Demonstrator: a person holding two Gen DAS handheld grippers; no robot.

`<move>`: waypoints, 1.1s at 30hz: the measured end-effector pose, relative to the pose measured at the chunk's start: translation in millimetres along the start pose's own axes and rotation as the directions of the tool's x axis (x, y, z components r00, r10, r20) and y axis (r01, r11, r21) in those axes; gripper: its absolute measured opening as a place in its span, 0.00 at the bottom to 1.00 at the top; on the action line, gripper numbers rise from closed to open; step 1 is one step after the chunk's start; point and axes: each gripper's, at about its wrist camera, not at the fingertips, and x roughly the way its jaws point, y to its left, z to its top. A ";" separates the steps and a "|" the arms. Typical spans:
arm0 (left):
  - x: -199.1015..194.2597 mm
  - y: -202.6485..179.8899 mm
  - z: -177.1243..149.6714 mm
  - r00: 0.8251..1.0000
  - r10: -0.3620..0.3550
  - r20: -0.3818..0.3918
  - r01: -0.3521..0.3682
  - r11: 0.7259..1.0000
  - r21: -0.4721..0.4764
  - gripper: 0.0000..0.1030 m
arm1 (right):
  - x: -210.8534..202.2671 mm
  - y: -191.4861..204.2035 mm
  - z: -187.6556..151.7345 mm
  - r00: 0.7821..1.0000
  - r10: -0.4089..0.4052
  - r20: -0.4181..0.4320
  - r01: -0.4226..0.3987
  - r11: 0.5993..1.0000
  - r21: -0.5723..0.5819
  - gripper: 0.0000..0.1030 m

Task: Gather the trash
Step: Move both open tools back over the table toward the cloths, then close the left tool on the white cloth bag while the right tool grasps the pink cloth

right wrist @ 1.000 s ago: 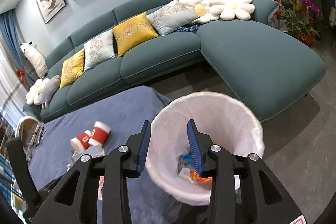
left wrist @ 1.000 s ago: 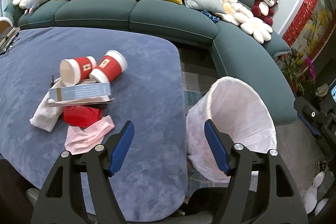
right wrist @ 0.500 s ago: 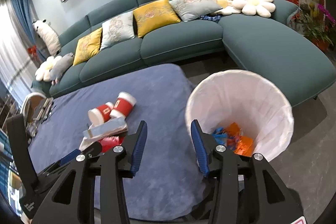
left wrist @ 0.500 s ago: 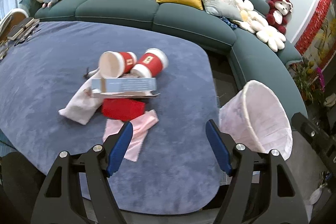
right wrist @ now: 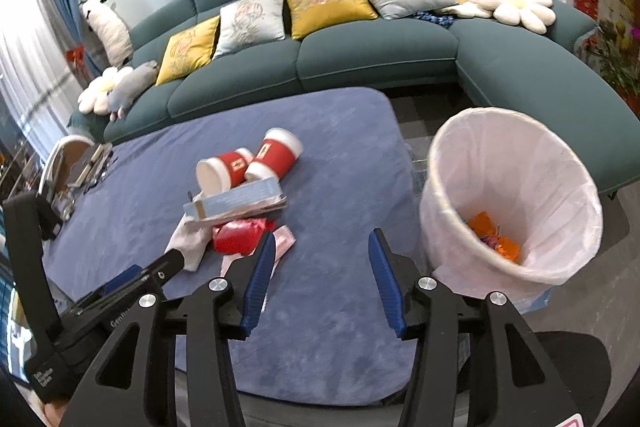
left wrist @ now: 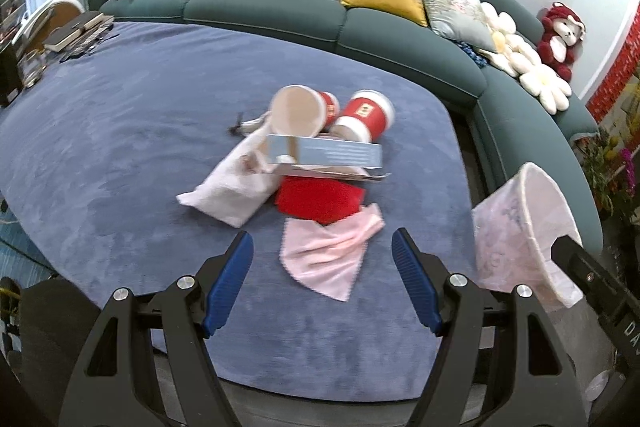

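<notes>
While the left gripper (left wrist: 322, 259) stands wide and empty at frame bottom, the right gripper's (right wrist: 318, 263) jaws are opening, nothing between. Pink cloth (left wrist: 330, 253) nearest; beyond it red wrapper (left wrist: 318, 197), box (left wrist: 326, 153), two red cups (left wrist: 332, 109). Lined bin (right wrist: 516, 203) at right.

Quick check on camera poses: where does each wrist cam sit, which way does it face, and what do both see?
Left wrist: sits on the left hand-held gripper, angled down at the trash pile on the blue table; its open blue fingers show, the right one's black body at right.
Right wrist: sits on the right hand-held gripper, angled down at table and white bin; jaws opening, nothing between; left hand-held gripper at lower left.
Shared: red cups, blue box, pink cloth, bin, sofa.
</notes>
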 end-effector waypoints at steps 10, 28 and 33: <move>10.3 49.3 6.4 0.997 0.078 -0.001 -0.078 0.997 0.029 0.66 | 39.2 41.0 -19.1 0.995 0.038 -0.096 -0.041 0.999 -0.027 0.46; 73.6 79.0 23.4 0.992 0.090 -0.085 -0.079 0.988 0.129 0.66 | 132.5 75.7 -45.1 0.966 0.025 -0.256 -0.028 1.000 -0.008 0.46; 97.3 79.9 30.3 0.991 0.076 -0.108 -0.062 0.989 0.133 0.66 | 155.4 77.6 -42.2 0.961 0.016 -0.275 -0.015 1.000 0.004 0.46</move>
